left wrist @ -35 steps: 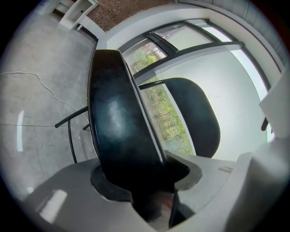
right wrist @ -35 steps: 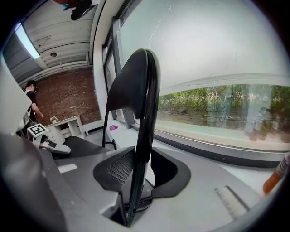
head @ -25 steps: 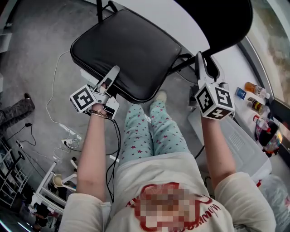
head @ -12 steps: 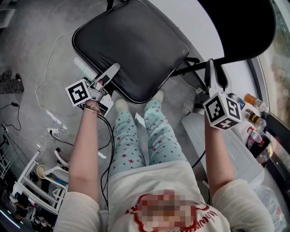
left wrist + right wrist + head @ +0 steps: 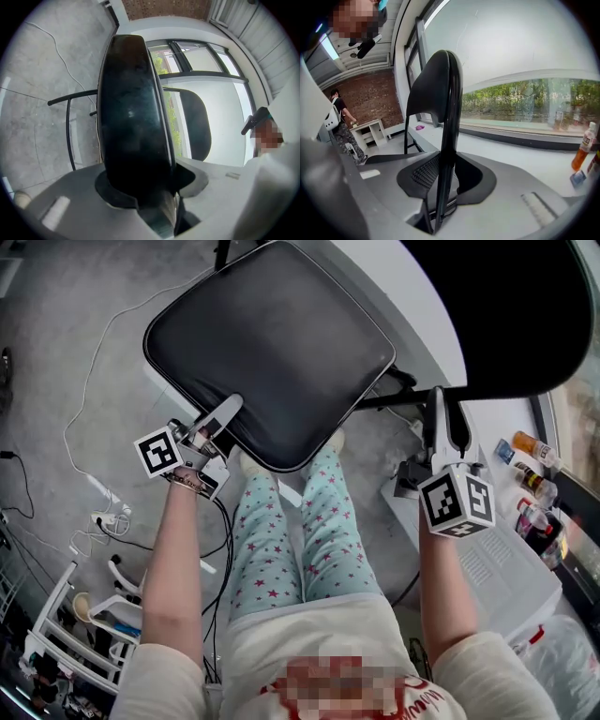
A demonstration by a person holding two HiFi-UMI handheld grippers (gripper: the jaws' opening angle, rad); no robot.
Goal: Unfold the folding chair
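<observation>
Chair seat (image 5: 272,343) edge in left gripper (image 5: 225,412); frame (image 5: 451,117), right gripper (image 5: 443,407).

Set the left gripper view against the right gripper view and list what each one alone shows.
Left only: the seat edge-on in the left tool, and a white cable on the floor. Right only: the right tool clamped on the edge of the backrest, bottles on the sill, and a brick wall. Both: the backrest and greenery outside.
</observation>
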